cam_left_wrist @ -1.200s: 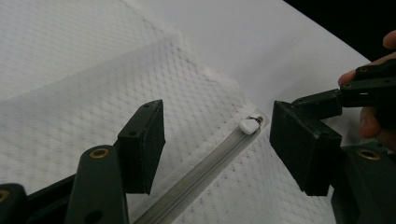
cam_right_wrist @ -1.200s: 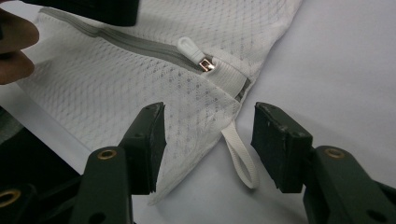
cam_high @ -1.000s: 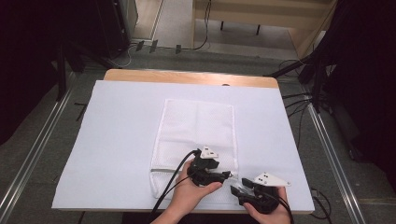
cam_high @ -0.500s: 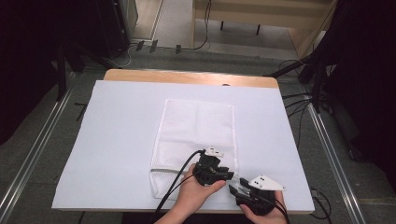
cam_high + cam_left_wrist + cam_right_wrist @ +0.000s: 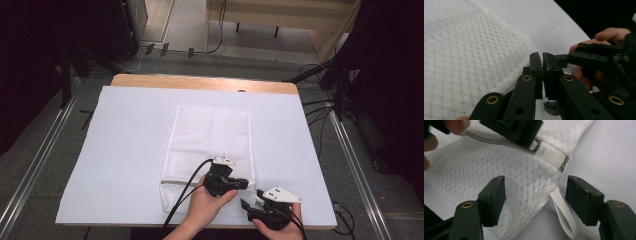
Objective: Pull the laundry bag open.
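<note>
White table cover [image 5: 125, 150] | left gripper [image 5: 246, 184] jaws clenched, seemingly on mesh bag [image 5: 212, 140] zipper, contact hidden | right gripper [image 5: 243, 203] jaws released

A sheet [image 5: 125, 150] covers most of the counter [image 5: 200, 81], leaving a strip of it bare along the far edge. A mesh bag [image 5: 210, 140] lies on the sheet, a little right of the middle, its long side running from far to near. At the bag's near right corner sits the left gripper [image 5: 243, 184], on the zipper [image 5: 499, 141] end. The right gripper [image 5: 246, 206] is just beside it, nearer the person and to the right, with the bag's corner and its loop [image 5: 562, 212] between its jaws.
</note>
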Tool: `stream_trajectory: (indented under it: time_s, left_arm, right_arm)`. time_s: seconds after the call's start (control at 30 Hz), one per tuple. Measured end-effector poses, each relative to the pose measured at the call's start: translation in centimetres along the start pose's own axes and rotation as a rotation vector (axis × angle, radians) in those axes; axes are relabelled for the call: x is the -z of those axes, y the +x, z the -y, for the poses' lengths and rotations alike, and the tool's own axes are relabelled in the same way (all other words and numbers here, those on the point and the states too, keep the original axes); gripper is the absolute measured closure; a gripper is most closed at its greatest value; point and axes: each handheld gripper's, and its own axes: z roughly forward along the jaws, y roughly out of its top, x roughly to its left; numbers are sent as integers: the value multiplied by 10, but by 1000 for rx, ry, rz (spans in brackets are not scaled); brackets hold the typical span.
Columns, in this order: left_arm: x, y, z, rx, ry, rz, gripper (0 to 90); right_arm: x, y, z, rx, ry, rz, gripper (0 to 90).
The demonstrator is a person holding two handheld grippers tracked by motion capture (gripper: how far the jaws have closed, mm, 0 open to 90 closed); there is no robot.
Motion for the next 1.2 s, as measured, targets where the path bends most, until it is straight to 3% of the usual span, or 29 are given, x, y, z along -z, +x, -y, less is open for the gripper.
stream_trajectory:
  time_s: [0.07,0.17,0.23,0.37,0.47,0.63,0.7,1.1,1.2]
  left_arm:
    - [3,1,0,4,-13,8,875]
    - [4,3,1,11,-20,21,875]
    - [4,4,2,12,-24,18,875]
    - [6,7,3,12,-33,16,875]
    - [10,7,2,10,-46,26,875]
    - [15,4,2,-21,-59,10,875]
    - [15,4,3,-24,-56,9,875]
    - [17,6,5,-30,-65,22,875]
    - [16,6,6,-32,-63,-6,875]
  right_arm:
    - [-1,0,-2,-14,-6,-9,398]
    - [-2,-3,-4,-55,-15,-96,567]
    - [-3,-2,-6,-64,-17,-128,695]
    - [2,-5,-9,-90,-36,-134,882]
    - [10,-5,-13,-86,-67,-124,898]
    - [16,4,-19,-11,-90,-81,900]
    - [16,4,-20,-4,-91,-78,899]
    - [21,9,-24,16,-104,-45,898]
    - [21,7,-23,-4,-108,-53,864]
